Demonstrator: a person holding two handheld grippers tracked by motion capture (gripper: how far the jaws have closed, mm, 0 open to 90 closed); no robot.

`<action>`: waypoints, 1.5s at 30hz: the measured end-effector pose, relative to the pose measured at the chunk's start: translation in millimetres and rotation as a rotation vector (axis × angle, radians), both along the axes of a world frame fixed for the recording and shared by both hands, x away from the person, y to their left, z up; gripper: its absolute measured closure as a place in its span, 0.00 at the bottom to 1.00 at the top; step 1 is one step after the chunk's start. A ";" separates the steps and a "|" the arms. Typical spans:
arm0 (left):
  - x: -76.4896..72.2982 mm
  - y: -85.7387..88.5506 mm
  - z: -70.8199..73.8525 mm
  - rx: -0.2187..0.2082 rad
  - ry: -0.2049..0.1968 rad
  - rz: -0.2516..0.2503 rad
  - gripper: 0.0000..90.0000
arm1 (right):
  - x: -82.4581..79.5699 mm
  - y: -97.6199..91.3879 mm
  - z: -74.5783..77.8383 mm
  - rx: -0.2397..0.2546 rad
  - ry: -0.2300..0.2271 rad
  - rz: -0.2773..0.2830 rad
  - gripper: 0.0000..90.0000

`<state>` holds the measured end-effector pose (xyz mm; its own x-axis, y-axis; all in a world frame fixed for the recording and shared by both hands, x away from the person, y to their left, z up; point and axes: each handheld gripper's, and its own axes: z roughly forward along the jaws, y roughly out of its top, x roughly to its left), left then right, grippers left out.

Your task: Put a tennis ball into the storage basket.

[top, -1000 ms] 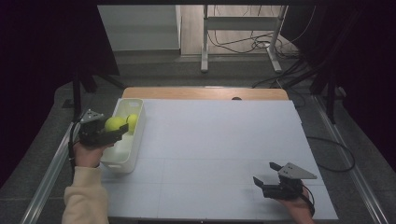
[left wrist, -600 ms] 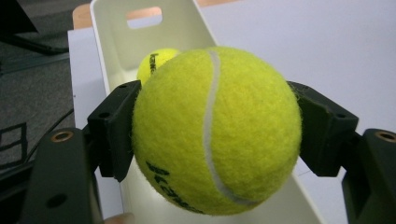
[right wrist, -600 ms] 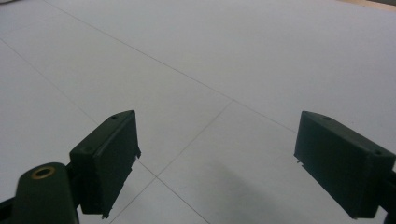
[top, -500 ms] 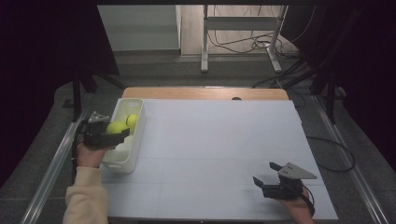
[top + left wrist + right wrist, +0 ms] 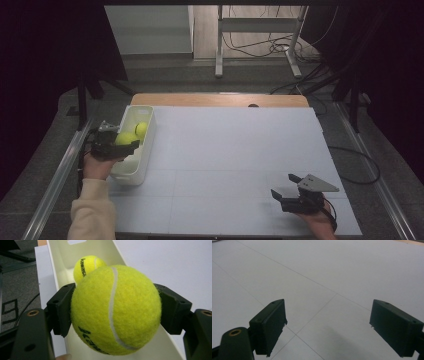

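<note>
Left gripper clamps 1 fuzzy yellow tennis ball over the long white plastic bin, table's 9 o'clock. Right gripper idle, jaws wide, empty. Risk: released off-centre, ball may clip the rim and roll off.

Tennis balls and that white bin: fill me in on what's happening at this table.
A person works with a gripper in each hand. The left gripper is shut on a tennis ball, holding it over the white bin at the table's left edge. A second tennis ball lies inside the bin. The right gripper is open with nothing between its jaws, low over the white tabletop near the right front corner.
</note>
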<state>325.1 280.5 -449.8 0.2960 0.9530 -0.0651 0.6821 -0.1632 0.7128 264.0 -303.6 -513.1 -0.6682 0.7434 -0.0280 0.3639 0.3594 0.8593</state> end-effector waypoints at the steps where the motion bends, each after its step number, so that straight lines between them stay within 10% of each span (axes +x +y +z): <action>1: 0.1 0.0 -0.1 0.000 0.000 0.000 0.28 | 0.0 0.0 0.0 0.000 0.000 0.000 0.16; 14: -3.1 4.2 6.3 -0.057 -0.065 0.043 0.13 | 0.0 0.1 0.0 0.000 0.001 0.000 0.16; 45: -11.2 -21.7 16.1 -0.187 -0.164 -0.133 0.12 | -1.0 -0.3 0.6 0.007 -0.001 -0.003 0.16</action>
<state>313.9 258.7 -433.7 0.4384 0.8813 -0.1766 0.5364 -0.0989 0.8381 263.0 -303.8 -512.5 -0.6659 0.7457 -0.0241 0.3637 0.3527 0.8622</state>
